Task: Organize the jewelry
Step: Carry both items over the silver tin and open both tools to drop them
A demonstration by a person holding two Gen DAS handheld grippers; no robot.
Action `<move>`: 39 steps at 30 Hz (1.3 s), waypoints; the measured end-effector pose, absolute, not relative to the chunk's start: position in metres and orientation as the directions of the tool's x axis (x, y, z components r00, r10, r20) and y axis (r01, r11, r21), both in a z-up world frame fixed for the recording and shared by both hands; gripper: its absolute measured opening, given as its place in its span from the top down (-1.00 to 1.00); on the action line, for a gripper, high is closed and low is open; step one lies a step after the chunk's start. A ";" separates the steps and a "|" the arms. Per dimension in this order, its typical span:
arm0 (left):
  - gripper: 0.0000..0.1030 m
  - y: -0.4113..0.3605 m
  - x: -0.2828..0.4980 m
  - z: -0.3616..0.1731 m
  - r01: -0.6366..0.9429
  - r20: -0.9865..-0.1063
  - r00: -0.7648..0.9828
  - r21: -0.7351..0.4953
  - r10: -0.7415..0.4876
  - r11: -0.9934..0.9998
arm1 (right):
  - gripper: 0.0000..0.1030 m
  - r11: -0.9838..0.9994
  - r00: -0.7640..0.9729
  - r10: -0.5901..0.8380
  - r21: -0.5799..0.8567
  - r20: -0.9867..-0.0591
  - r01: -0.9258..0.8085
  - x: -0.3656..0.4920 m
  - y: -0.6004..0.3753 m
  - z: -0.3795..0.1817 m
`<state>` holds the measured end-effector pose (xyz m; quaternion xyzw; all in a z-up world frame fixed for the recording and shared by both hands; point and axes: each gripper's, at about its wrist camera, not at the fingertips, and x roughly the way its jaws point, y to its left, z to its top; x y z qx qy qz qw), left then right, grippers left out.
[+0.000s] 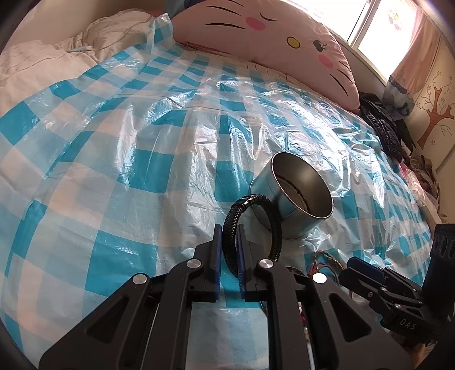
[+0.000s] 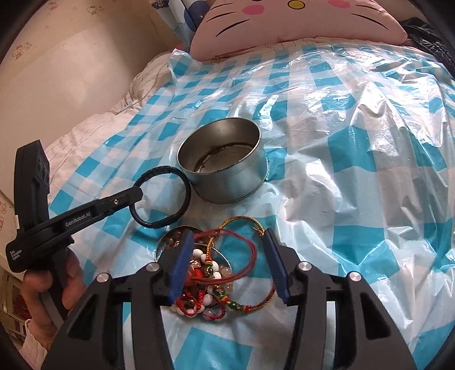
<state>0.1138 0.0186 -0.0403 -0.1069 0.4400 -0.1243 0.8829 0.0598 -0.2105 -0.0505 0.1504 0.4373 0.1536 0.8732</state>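
- Left gripper (image 1: pixel 229 250): jaws narrow, clamped on the black braided bracelet (image 1: pixel 251 227). In the left wrist view the loop stands up from between the blue pads (image 1: pixel 217 256), bottom centre of the frame.
- In the right wrist view the same left gripper (image 2: pixel 136 196) enters from the left edge and holds the bracelet (image 2: pixel 159 196) at its left side. The loop hangs just beside the tin's left wall; whether they touch cannot be told.
- Round metal tin (image 2: pixel 223 168): centre of the right wrist view, open top, standing on the sheet. Dark residue on its floor. In the left wrist view the tin (image 1: pixel 295 187) sits right of centre, behind the bracelet.
- Right gripper (image 2: pixel 227 264): jaws wide apart, nothing between the pads, lower centre of the frame, over the jewelry pile.
- Jewelry pile (image 2: pixel 210 273): red cords, a gold and green braided cord, white and clear beads, heaped on a small shiny dish (image 2: pixel 167 242) in front of the tin.
- Surface: blue-and-white checked plastic sheet (image 2: pixel 355 170) over a bed.
- Pink cat-face pillow (image 2: pixel 298 22) at the top of the frame.
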 end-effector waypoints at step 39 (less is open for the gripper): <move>0.82 0.017 0.109 -0.003 0.205 -0.662 0.611 -0.397 -0.434 0.895 | 0.75 0.614 0.674 0.681 0.724 -0.285 -0.314 0.060 -0.248 -0.006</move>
